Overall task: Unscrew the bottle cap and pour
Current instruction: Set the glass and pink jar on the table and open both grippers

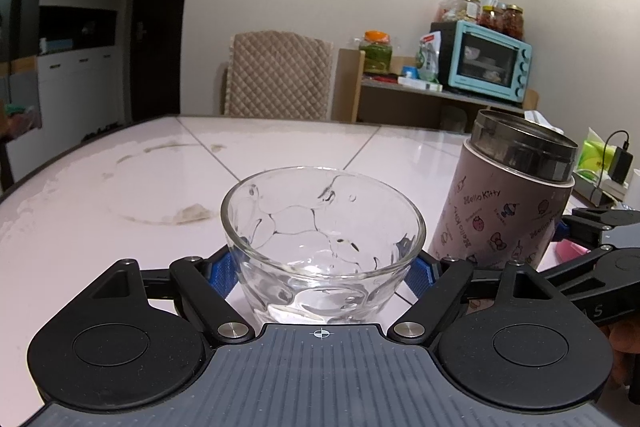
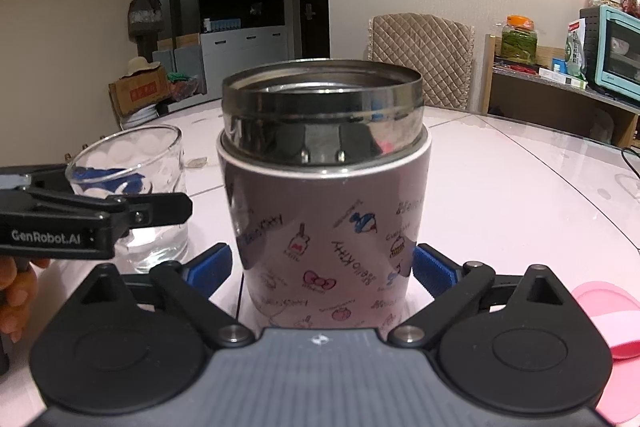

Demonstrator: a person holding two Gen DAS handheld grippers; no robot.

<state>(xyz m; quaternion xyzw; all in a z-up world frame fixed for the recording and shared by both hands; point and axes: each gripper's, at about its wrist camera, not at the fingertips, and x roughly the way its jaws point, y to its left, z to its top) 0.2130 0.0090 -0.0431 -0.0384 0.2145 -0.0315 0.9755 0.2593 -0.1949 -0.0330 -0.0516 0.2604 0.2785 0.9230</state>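
Observation:
A grey Hello Kitty flask [image 2: 324, 219] with a steel neck and no cap stands upright on the white table [image 2: 500, 195]. My right gripper [image 2: 324, 263] is open, its blue pads [image 2: 434, 269] a little off the flask's lower body on both sides. Left of the flask stands a clear dimpled glass [image 1: 320, 247]. My left gripper [image 1: 322, 267] is around its lower half, open, with the blue pads [image 1: 222, 273] right beside the glass wall. The flask [image 1: 504, 211] appears to the right in the left wrist view. A pink cap [image 2: 600, 323] lies on the table, right of the flask.
A quilted chair [image 1: 280, 75] stands behind the table's far edge. A side shelf holds a teal oven [image 1: 488, 63] and several jars. A charger and tissue pack [image 1: 600, 155] sit at the table's far right. A person's hand [image 2: 16, 291] holds the left gripper.

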